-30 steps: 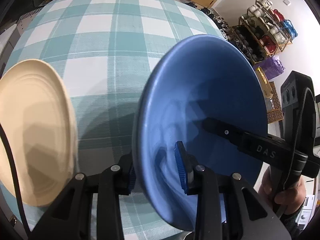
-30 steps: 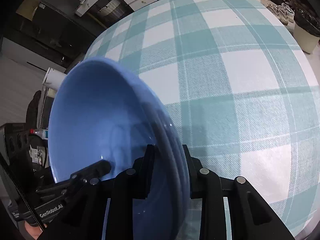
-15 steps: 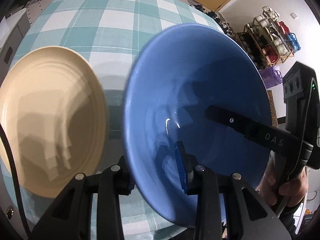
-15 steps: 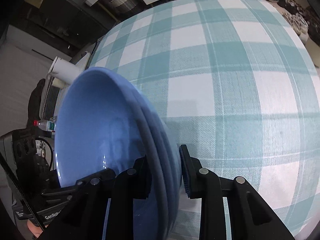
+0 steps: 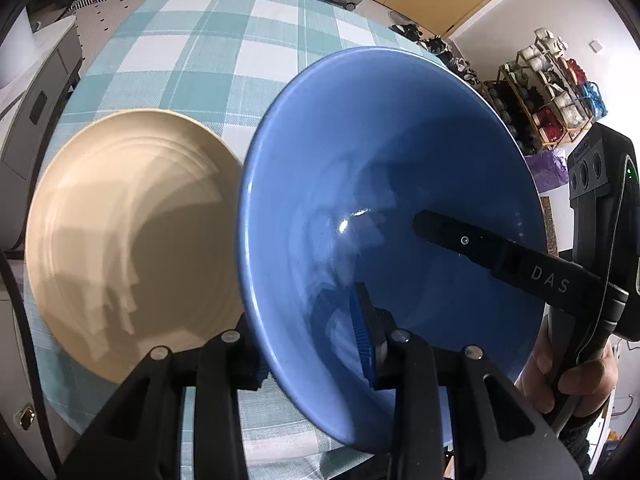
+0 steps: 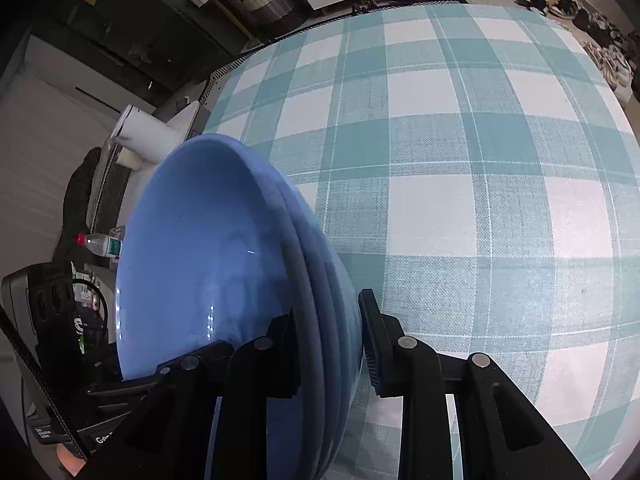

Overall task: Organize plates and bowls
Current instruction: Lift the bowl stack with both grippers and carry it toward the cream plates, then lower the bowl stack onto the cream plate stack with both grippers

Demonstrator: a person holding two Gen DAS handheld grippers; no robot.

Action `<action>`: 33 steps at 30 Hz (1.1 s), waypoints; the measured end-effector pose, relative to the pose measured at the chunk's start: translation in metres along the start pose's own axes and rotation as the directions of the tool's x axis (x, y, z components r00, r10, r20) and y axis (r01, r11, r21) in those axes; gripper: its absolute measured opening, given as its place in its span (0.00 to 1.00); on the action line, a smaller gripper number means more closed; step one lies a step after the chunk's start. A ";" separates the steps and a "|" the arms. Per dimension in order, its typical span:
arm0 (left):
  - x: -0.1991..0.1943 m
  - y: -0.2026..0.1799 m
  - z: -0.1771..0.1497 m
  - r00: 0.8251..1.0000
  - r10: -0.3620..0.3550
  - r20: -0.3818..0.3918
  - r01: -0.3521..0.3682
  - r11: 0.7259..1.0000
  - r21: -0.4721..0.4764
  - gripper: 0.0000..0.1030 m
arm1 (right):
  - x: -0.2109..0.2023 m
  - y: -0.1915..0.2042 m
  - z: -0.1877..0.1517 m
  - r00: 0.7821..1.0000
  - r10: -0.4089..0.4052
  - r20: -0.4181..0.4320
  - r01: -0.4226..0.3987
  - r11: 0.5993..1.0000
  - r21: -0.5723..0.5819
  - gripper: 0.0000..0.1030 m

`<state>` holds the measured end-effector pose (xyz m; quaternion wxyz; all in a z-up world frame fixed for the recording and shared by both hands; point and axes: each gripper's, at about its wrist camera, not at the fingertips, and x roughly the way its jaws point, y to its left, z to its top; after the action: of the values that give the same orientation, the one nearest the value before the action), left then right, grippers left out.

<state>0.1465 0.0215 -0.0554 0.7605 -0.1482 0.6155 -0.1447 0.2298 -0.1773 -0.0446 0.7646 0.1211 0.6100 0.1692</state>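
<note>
A blue bowl [image 5: 384, 168] is held in the air between both grippers, tilted, over the teal checked tablecloth [image 5: 208, 52]. My left gripper [image 5: 312, 328] is shut on its near rim. My right gripper [image 6: 328, 332] is shut on the opposite rim of the blue bowl [image 6: 192, 264]; in the left wrist view one of its fingers [image 5: 492, 244] reaches into the bowl. A cream plate [image 5: 128, 240] lies on the cloth just left of the bowl, its right edge hidden behind the bowl.
The table's left edge borders a grey cabinet [image 5: 36, 92]. A shelf with cups [image 5: 552, 92] stands at the right. The checked cloth [image 6: 460, 184] stretches right of the bowl. A water bottle [image 6: 100, 244] and white roll [image 6: 140, 132] lie off the table's left.
Both grippers have carried the blue bowl leftward toward the cream plate, which now shows fully beside the bowl. The grips are unchanged.
</note>
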 end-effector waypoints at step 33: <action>-0.043 0.139 -0.017 0.987 0.134 0.084 -0.112 0.968 -0.226 0.32 | 0.098 0.136 -0.002 0.986 0.088 -0.141 -0.111 0.980 -0.165 0.25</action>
<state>0.1267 0.1652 -0.0766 0.7764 -0.2001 0.5973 -0.0208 0.2328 -0.0131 -0.0794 0.7204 0.0735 0.6358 0.2671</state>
